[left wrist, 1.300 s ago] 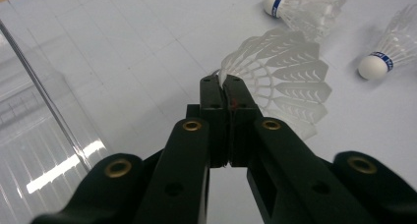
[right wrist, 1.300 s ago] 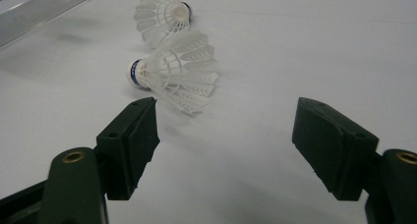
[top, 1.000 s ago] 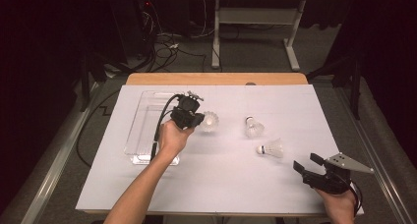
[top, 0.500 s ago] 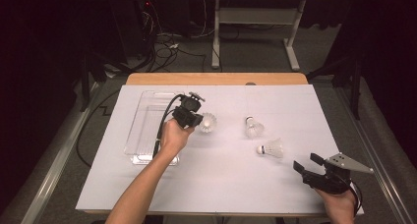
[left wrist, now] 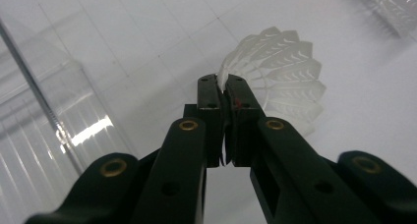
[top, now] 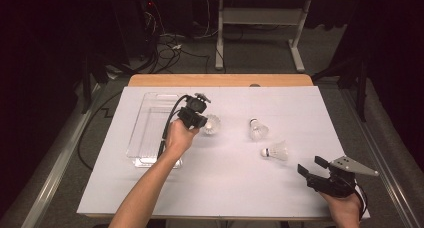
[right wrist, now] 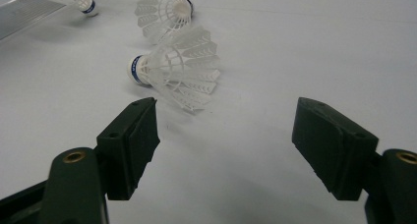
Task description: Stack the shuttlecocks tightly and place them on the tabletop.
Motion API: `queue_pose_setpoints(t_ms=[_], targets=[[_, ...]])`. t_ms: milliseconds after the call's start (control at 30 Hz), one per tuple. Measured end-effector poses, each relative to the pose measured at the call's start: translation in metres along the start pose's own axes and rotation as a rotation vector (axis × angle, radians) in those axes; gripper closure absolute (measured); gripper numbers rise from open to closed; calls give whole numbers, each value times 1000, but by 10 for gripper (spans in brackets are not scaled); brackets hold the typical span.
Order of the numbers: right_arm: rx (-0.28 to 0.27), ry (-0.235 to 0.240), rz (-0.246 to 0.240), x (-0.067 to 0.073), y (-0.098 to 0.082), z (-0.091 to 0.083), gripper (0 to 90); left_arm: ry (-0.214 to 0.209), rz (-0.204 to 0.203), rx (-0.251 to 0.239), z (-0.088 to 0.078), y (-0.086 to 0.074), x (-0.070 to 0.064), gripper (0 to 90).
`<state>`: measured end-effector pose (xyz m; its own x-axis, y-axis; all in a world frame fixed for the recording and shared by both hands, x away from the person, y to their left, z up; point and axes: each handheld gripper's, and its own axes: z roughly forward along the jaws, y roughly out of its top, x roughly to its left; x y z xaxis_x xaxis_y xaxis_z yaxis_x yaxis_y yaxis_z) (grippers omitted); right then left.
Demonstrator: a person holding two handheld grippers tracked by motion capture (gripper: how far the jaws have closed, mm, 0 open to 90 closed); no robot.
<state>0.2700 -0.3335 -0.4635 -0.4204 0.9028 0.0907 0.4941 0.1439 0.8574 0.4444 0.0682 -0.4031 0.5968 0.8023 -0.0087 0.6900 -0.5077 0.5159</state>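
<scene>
The left hand-held gripper [top: 201, 122] has its jaws nearly together, pinching the feather edge of a white shuttlecock [left wrist: 282, 81] just beside the clear plastic tray [top: 145, 133] at the left of the white surface [top: 225, 183]. The right hand-held gripper [right wrist: 223, 135] rests near the surface's front right corner with its jaws spread wide and nothing between them. 2 more shuttlecocks lie on the surface between the hands, one [top: 276, 151] nearer the right hand-held gripper and the other [top: 258, 129] just behind it.
</scene>
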Motion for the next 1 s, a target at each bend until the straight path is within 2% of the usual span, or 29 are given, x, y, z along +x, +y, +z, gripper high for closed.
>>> queue_pose_setpoints(t_ms=[400, 700, 1000], targets=[[-4, 2, 3, -1, 0, 0, 261, -22, 0, -48, 7, 4, -7, 850], [-1, 4, 5, -1, 0, 0, 262, -63, -25, -85, 13, 7, -7, 842], [-3, 7, 4, -1, 0, 0, 263, -84, -42, -105, 20, 11, -13, 841]])
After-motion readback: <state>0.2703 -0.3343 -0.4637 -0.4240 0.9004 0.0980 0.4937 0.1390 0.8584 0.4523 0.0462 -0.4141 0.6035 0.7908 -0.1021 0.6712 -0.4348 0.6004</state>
